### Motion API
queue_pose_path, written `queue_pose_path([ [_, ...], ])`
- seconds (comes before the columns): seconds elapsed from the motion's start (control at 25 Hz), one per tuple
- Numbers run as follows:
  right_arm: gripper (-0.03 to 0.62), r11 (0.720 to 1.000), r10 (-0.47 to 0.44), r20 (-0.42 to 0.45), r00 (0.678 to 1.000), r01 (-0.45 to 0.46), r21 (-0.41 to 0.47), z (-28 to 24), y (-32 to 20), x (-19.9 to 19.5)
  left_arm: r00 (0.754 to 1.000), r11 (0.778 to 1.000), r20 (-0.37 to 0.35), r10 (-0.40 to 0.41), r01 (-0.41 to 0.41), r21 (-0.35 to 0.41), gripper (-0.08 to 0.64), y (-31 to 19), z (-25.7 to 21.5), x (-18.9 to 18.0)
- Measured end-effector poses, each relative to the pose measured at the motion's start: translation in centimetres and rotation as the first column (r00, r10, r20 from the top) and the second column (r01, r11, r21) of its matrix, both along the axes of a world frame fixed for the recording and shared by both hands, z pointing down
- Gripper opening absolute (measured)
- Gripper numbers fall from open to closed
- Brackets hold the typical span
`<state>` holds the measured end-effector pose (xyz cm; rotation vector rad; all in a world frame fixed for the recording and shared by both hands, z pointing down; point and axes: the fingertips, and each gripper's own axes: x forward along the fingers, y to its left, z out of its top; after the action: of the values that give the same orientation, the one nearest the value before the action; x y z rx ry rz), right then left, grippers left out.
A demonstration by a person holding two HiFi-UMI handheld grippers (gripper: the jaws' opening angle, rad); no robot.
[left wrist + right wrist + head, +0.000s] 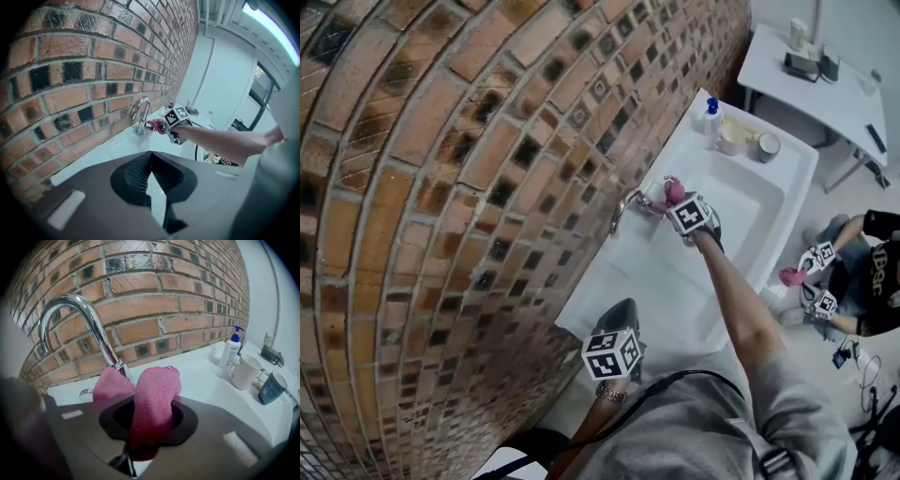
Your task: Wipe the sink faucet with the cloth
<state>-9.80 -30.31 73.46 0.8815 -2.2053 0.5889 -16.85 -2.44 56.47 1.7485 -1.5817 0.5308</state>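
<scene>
The chrome faucet [623, 204] [140, 110] [88, 317] rises from the white sink [769, 202] beside the brick wall. A pink cloth [673, 191] [157, 125] [152, 397] is pinched in my right gripper [667, 201] [146, 425]. Its free folds press against the lower part of the faucet's stem, near the base. My left gripper [623, 317] [151, 157] hangs over the near end of the sink counter, well back from the faucet. Its jaws meet at the tips with nothing between them.
A soap bottle [711, 114] [231, 352] and two mugs [729, 139] [246, 371] [271, 386] stand at the sink's far end. A white table [825, 89] is beyond. Another person holding grippers [820, 272] crouches on the floor to the right.
</scene>
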Motion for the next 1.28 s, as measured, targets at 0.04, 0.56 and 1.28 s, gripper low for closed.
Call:
queue_pose_path([
  [0.04,0.086,1.000,-0.003,0.007,1.000,0.003,0.001,-0.2,0.1,-0.4,1.000,1.000,0.003,0.000,0.000,0.000,0.012,0.0,0.0,-0.1],
  [0.56,0.080,1.000,-0.013,-0.021,1.000,0.013,0.006,-4.2,6.8,-1.7,1.000,1.000,-0.008,0.020,-0.020,0.001,0.012,-0.5,0.0,0.9],
  [1.28,0.081,0.617,-0.422,-0.489,0.764,0.637,0.463,-12.2,10.4,-11.2,1.000,1.000,-0.015,0.002,-0.002,0.012,0.012,0.4,-0.3,0.1],
])
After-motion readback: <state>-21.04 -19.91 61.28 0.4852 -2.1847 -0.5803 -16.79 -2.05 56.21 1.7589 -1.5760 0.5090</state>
